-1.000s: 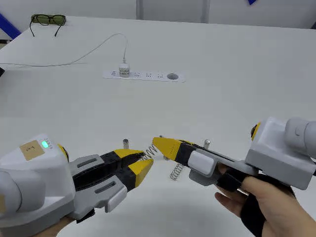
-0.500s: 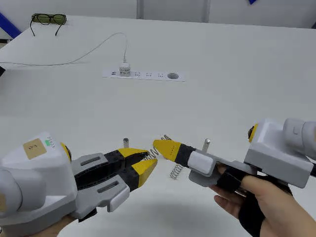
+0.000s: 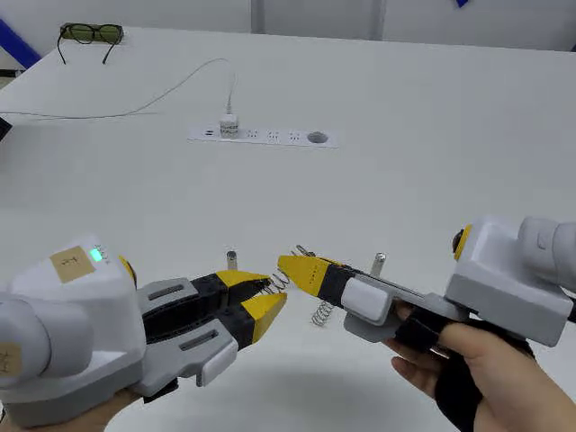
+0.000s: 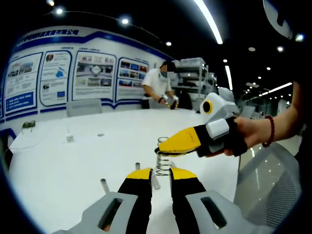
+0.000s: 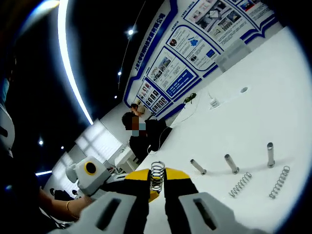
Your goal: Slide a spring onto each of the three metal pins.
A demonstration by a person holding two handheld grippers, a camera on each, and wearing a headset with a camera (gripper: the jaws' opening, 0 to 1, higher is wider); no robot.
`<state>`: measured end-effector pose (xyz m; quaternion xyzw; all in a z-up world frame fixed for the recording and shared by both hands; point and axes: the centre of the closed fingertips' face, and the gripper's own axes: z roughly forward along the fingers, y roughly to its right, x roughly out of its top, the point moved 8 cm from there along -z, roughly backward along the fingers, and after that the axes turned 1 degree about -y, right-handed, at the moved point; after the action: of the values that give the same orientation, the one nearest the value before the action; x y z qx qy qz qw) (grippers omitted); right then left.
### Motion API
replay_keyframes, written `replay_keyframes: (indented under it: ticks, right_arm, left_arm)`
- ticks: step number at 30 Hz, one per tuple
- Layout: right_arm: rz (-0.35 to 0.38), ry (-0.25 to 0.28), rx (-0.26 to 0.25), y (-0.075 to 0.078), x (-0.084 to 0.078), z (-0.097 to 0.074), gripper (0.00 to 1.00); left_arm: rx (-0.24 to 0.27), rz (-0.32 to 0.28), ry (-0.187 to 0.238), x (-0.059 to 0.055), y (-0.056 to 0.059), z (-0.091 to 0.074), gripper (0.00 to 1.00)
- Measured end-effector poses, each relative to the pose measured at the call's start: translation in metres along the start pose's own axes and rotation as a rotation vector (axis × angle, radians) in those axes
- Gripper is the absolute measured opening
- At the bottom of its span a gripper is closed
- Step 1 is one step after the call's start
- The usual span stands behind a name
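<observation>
Currently working above the desk point(image 3: 432, 162), with the right hand-held gripper point(image 3: 288, 264) clamped on a spring point(image 3: 280, 280) and the left hand-held gripper point(image 3: 273, 289) set round its other end, grip impossible to tell. Beyond the jaws, three pins point(image 5: 231, 164), two loose springs point(image 5: 240, 185) beside. Could bend or flick it away if tugged askew.

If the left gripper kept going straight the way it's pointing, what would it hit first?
Past the spring at the left gripper's tips, probably the right gripper's yellow tips, which look very close ahead.
</observation>
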<state>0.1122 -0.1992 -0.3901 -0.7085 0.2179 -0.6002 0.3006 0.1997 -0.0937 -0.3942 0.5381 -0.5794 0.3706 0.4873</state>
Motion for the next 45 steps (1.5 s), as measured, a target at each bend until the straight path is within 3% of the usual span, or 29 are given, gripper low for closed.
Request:
replay_keyframes:
  ticks: [5,11,17,23,34,39,45]
  right_arm:
    - [-0.071,0.006,0.005,-0.003,0.004,0.002,0.11]
    - [-0.257,-0.005,-0.022,-0.007,0.010,0.008,0.11]
    - [-0.383,-0.049,-0.045,-0.008,0.011,0.017,0.11]
    - [-0.547,-0.115,-0.085,-0.004,0.012,0.026,0.11]
    - [-0.641,-0.128,-0.103,0.007,0.010,0.047,0.11]
    - [-0.666,-0.085,-0.100,0.009,0.015,0.054,0.11]
    - [-0.676,-0.071,-0.114,0.014,0.014,0.064,0.11]
  left_arm:
    - [0.028,0.020,-0.012,0.002,-0.002,-0.002,0.22]
    - [0.084,0.056,-0.089,-0.002,-0.006,-0.007,0.33]
    - [0.115,0.063,-0.151,-0.012,-0.009,-0.010,0.39]
    - [0.120,0.034,-0.157,-0.019,-0.009,-0.013,0.42]
    - [0.151,0.011,-0.161,-0.026,-0.013,-0.016,0.61]
    - [0.160,0.017,-0.174,-0.029,-0.012,-0.016,0.67]
    - [0.173,0.009,-0.172,-0.031,-0.013,-0.015,0.72]
